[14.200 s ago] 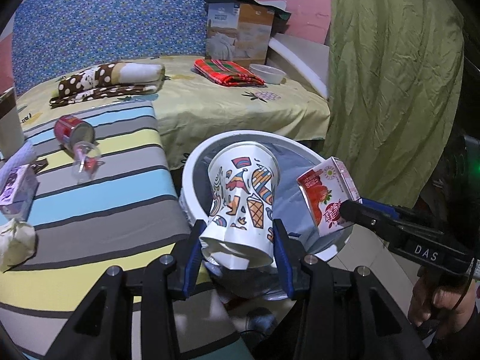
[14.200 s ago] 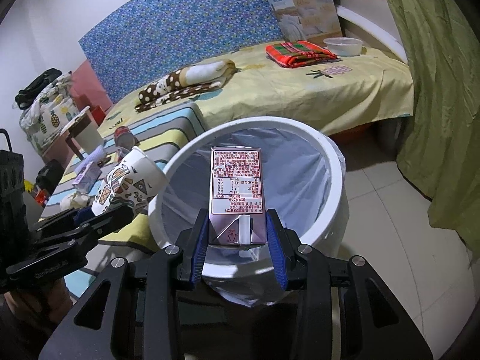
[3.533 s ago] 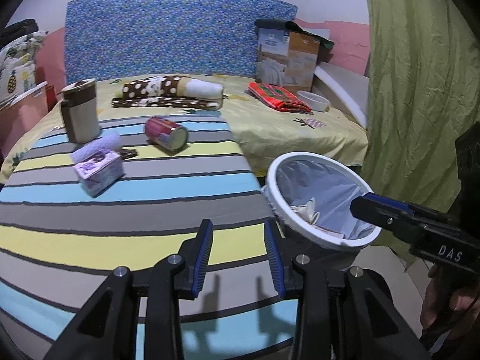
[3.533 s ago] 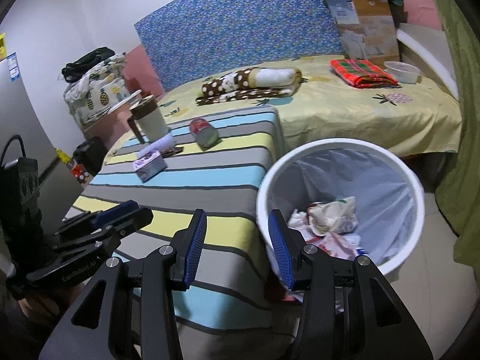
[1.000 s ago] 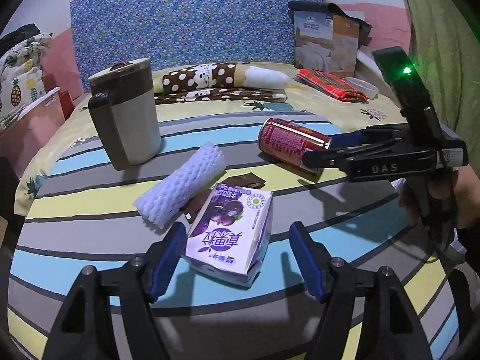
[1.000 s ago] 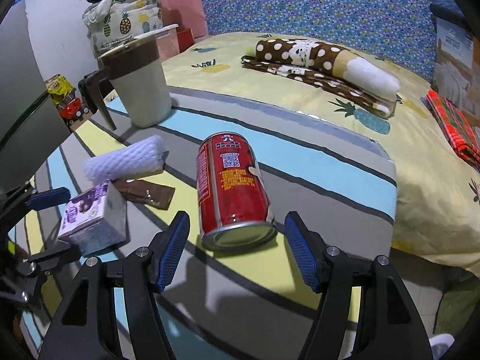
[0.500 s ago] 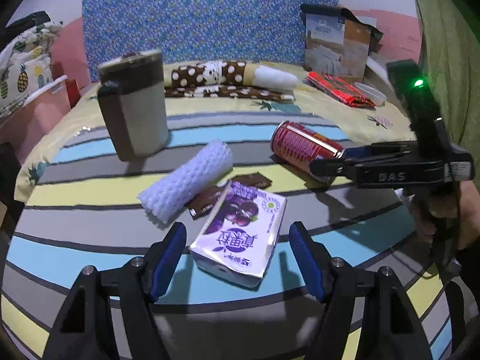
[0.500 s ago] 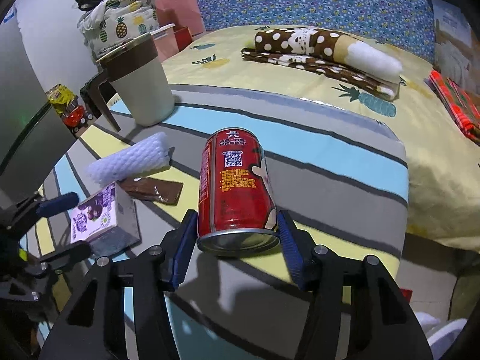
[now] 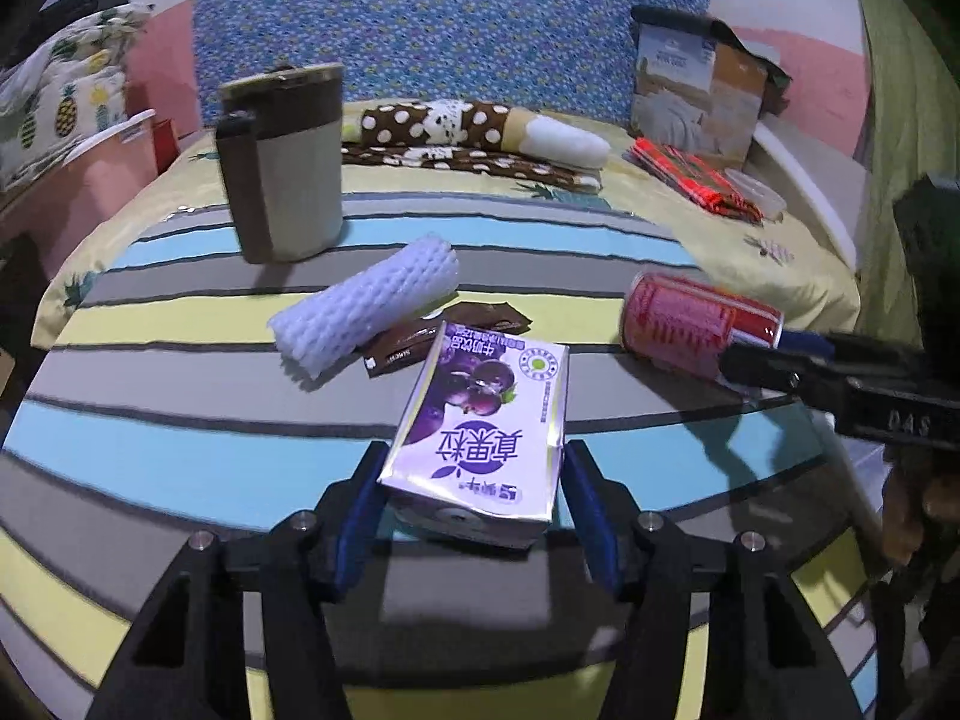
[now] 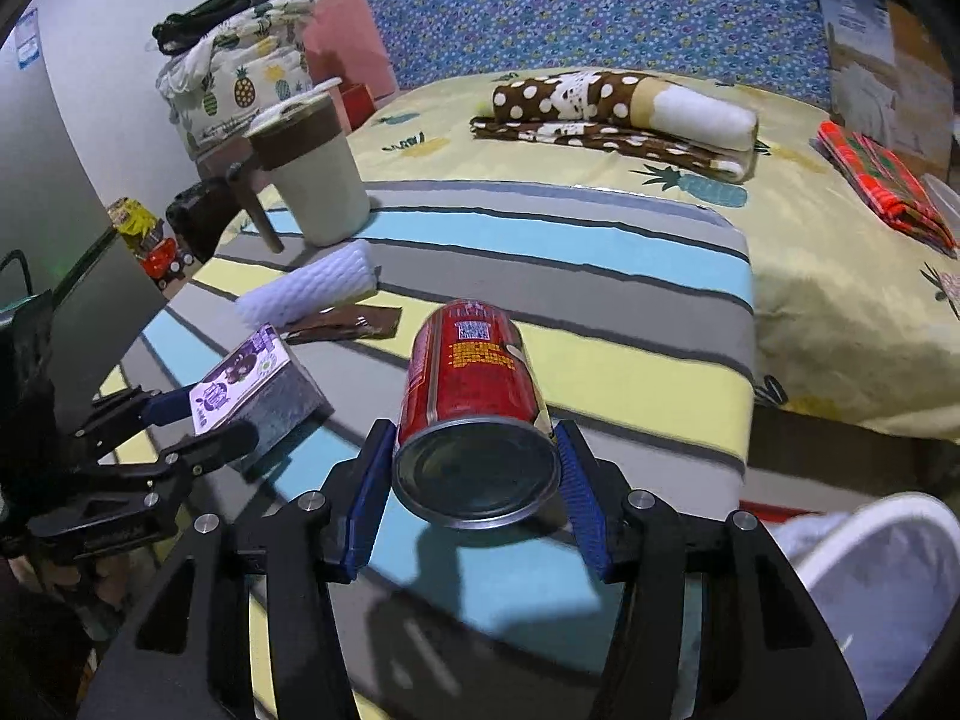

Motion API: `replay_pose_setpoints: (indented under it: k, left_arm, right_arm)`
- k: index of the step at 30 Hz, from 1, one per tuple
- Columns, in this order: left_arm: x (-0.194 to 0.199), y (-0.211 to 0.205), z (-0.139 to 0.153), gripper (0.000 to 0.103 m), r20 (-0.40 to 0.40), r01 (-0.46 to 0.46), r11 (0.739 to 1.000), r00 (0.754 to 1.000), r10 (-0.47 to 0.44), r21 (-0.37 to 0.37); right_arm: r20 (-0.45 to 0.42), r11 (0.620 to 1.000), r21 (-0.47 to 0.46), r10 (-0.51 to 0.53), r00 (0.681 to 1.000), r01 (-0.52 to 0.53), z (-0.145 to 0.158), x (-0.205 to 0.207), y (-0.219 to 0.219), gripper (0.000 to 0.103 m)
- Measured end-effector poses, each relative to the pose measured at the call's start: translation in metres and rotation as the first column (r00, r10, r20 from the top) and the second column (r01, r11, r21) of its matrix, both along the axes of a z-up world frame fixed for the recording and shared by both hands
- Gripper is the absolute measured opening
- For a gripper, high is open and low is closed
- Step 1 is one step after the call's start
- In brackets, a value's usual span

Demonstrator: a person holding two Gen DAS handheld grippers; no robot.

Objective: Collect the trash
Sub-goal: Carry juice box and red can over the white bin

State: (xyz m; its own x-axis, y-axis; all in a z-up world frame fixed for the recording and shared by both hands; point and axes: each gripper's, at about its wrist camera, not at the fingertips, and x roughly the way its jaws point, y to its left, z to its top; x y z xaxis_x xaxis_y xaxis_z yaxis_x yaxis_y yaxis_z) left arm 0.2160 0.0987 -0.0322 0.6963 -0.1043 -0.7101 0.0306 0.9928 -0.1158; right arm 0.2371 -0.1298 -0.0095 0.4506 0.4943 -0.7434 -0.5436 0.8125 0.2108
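Observation:
A purple drink carton [image 9: 480,420] lies on the striped table. My left gripper [image 9: 474,459] has it between its blue pads; the jaws are closing and both pads touch the carton's sides. The right wrist view shows the same carton [image 10: 240,381] and left gripper [image 10: 204,420] at the left. My right gripper [image 10: 474,438] is shut on a red can [image 10: 474,372], whose round end faces the camera just above the table. The left wrist view has the red can [image 9: 678,318] and right gripper [image 9: 774,354] at the right.
A white foam net sleeve [image 9: 366,306] and a brown wrapper [image 9: 438,336] lie behind the carton. A lidded mug [image 9: 288,162] stands at the back left. The white bin's rim [image 10: 840,516] shows low on the right, beside the table. A bed lies beyond.
The left jaws have narrowed from wide open onto the carton. The right jaws closed on the can and have drawn it back toward the table's edge; the bin rim has come into view.

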Motion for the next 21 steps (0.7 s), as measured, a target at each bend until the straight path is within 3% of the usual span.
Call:
replay_pose_setpoints:
  k: [7, 21]
  left_arm:
    - [-0.034, -0.013, 0.009, 0.060, 0.027, -0.006, 0.999, 1.000, 0.007, -0.045]
    - [-0.074, -0.049, 0.028, 0.060, 0.065, 0.040, 0.998, 0.997, -0.037, -0.039]
  right_arm:
    - [0.026, 0.999, 0.035, -0.035, 0.999, 0.034, 0.009, -0.026, -0.015, 0.055]
    - [0.060, 0.994, 0.080, -0.085, 0.995, 0.080, 0.019, -0.065, -0.041, 0.055]
